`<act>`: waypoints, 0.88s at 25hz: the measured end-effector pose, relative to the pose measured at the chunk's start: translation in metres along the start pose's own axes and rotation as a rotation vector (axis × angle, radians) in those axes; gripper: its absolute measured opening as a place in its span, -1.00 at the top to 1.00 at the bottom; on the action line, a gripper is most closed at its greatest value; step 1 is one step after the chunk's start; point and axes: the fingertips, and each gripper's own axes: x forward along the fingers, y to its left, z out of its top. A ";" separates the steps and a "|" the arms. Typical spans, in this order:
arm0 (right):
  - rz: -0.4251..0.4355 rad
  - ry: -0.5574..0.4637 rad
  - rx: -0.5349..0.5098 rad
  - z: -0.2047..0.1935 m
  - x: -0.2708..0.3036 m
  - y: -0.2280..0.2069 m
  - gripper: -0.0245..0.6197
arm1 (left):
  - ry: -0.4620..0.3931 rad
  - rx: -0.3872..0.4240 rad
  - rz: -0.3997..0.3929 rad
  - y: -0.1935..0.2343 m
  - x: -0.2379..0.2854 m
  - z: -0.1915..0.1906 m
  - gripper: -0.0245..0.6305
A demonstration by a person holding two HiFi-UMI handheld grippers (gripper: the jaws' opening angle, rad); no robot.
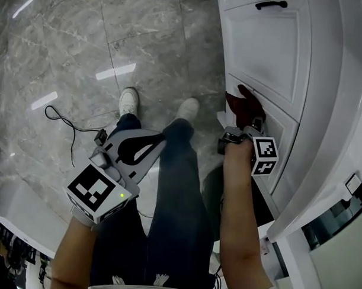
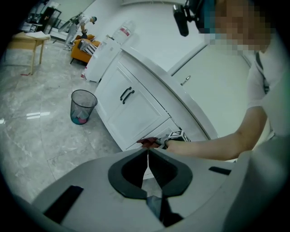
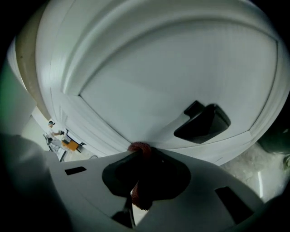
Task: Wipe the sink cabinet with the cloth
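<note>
The dark red cloth [image 3: 139,148] is pinched between the jaws of the right tool [image 3: 138,158], and the wad that sticks out past the tips is pressed against a white door panel of the sink cabinet [image 3: 172,72]. In the head view the cloth [image 1: 244,103] sits just ahead of the right tool [image 1: 248,122], low on the cabinet [image 1: 267,61] front and below the upper door.

Only a small bunch of cloth clears the jaws, so the main risk I see is that the tool's hard tips reach the painted panel and scuff it if the angle flattens or the push gets harder. With so little cloth touching, a pass would clean only a thin band and could leave gaps between strokes. A dark handle [image 3: 204,121] lies just to the right of the tool. A sideways stroke that way could snag the cloth and drag it out of the grip, or knock the tool against the handle.

The left tool [image 2: 147,155] has its jaws together on nothing. In the head view the left tool [image 1: 158,141] hangs over the person's thigh, well apart from the cabinet. It does not brace the door, so a hard push could swing a door that isn't latched.
</note>
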 end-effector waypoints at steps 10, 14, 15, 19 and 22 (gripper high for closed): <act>0.002 0.027 -0.069 -0.033 0.030 -0.018 0.78 | -0.013 -0.040 0.019 0.004 0.011 -0.007 0.89; 0.000 0.018 -0.083 -0.039 0.033 -0.025 0.77 | 0.009 -0.021 0.020 0.009 0.007 -0.010 0.89; 0.002 0.014 -0.087 -0.039 0.033 -0.027 0.77 | 0.015 -0.020 0.019 0.009 0.006 -0.011 0.89; -0.010 -0.001 -0.077 -0.039 0.031 -0.037 0.78 | 0.033 -0.012 0.012 0.010 0.005 -0.009 0.89; -0.019 -0.008 -0.057 -0.037 0.026 -0.041 0.78 | 0.051 0.013 0.006 0.010 0.005 -0.012 0.89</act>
